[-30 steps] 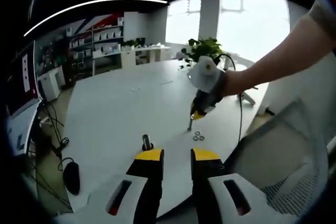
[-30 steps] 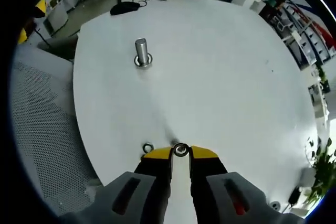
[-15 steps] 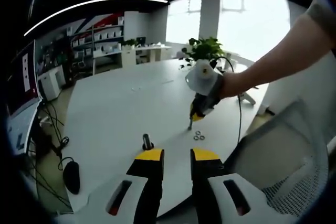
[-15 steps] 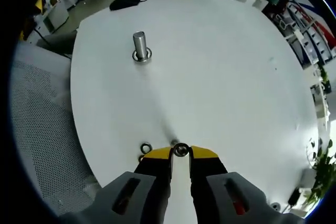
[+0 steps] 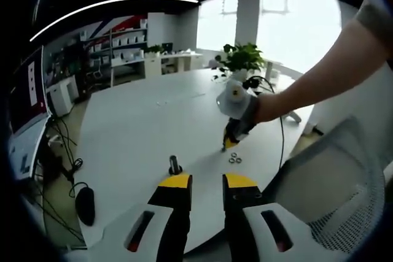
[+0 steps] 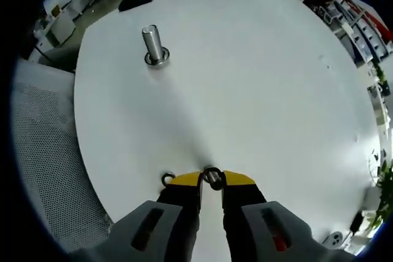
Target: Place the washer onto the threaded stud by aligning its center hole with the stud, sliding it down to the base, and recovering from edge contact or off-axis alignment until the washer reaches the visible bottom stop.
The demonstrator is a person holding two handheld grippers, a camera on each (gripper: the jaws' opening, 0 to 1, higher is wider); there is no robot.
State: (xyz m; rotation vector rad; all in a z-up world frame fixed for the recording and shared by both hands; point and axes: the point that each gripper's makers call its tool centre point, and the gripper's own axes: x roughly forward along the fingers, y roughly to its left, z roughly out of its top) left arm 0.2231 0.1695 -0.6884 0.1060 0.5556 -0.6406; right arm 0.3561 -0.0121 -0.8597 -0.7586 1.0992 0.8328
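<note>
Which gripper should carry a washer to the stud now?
Right. The right gripper is shut on a washer; the stud stands bare ahead. The left gripper is open, holding nothing.

A broad white round desk point(image 5: 141, 127) fills the middle of an office. Bright windows point(image 5: 288, 26) glow behind a leafy potted plant point(image 5: 241, 59) at its far edge — shelving point(image 5: 116, 44) lines the wall to one side. A white mesh chair point(image 5: 331, 182) stands close by, and a curved ceiling light strip point(image 5: 110, 4) arcs overhead.

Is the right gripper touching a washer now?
Touching: in the right gripper view, the right gripper has its jaw tips closed on a washer.
</note>
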